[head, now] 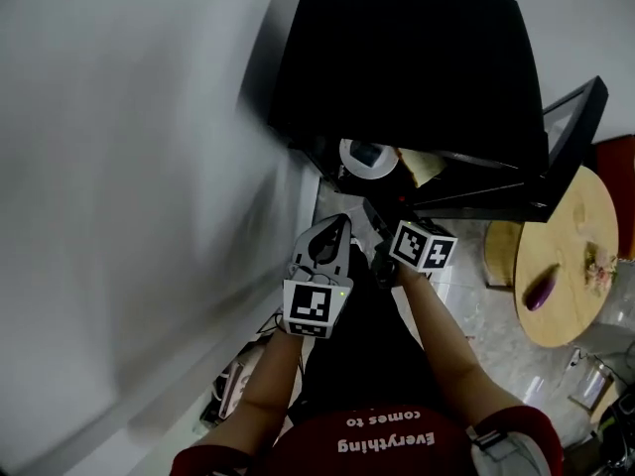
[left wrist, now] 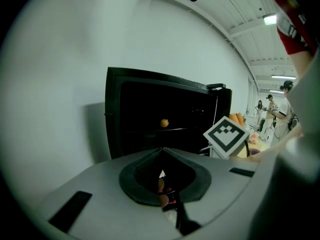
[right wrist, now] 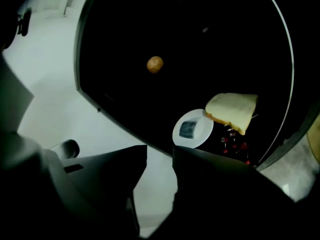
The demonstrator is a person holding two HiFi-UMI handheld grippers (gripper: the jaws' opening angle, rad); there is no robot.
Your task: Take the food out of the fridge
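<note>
The black fridge [head: 407, 62] stands open ahead, dark inside. On an upper shelf lies a small round orange-brown food [right wrist: 155, 64], also seen in the left gripper view [left wrist: 164, 123]. Lower down sit a white plate [right wrist: 192, 129] and a slice of bread [right wrist: 232, 111], with small red bits [right wrist: 235, 145] below them. In the head view the plate [head: 367, 157] and bread [head: 422, 165] lie just beyond both grippers. My right gripper [right wrist: 160, 151] is open and empty, a short way in front of the plate. My left gripper [left wrist: 162, 150] is shut, level with it on the left [head: 342, 221].
The fridge door [head: 571, 127] swings out to the right. Beyond it a round wooden table [head: 571, 226] carries a purple eggplant [head: 541, 291]. A white wall [head: 119, 167] runs close along the left. People [left wrist: 277, 109] stand far off in the room.
</note>
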